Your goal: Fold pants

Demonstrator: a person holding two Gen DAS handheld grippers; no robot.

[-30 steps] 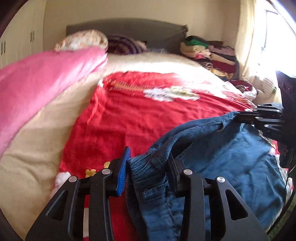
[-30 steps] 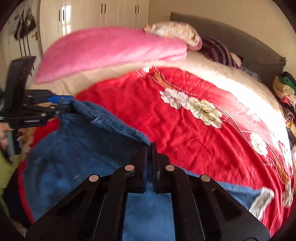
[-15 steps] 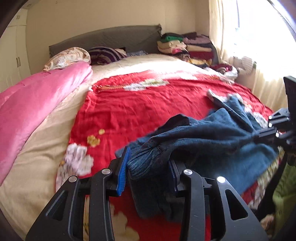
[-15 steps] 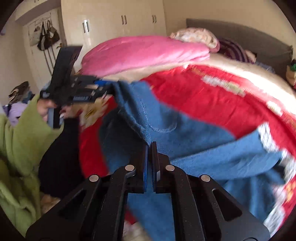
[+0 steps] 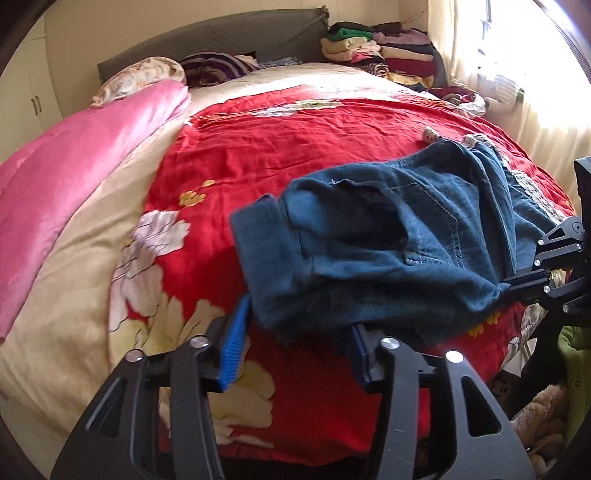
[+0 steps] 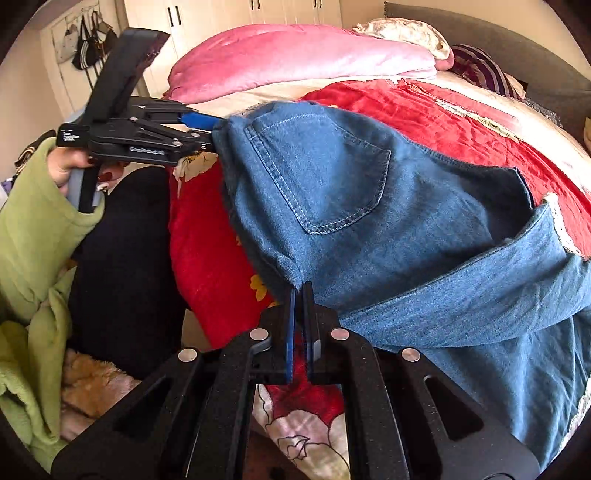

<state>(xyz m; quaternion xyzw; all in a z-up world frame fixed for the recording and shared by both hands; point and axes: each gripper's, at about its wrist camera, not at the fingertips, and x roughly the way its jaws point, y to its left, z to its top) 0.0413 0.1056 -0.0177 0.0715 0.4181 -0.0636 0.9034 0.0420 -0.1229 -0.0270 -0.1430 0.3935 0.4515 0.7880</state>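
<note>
Blue denim pants (image 5: 388,236) hang stretched by the waistband between my two grippers above the near edge of the red floral bedspread (image 5: 280,147). My left gripper (image 5: 295,332) has its jaws wide apart with one waistband end bunched between them; in the right wrist view (image 6: 207,127) its blue pads meet the denim's corner. My right gripper (image 6: 298,295) is shut on the other waistband corner, with a back pocket (image 6: 325,173) facing the camera. It also shows in the left wrist view (image 5: 517,284). The legs trail onto the bed at right (image 6: 498,295).
A pink quilt (image 5: 74,162) lies along the bed's left side. Pillows (image 5: 144,74) and a stack of folded clothes (image 5: 376,48) sit by the grey headboard. A bright curtained window (image 5: 524,66) is at right. White wardrobes (image 6: 229,11) stand behind.
Both grippers have pulled back toward the foot of the bed, lifting the pants and spreading the waistband between them. The left jaws now stand wider apart.
</note>
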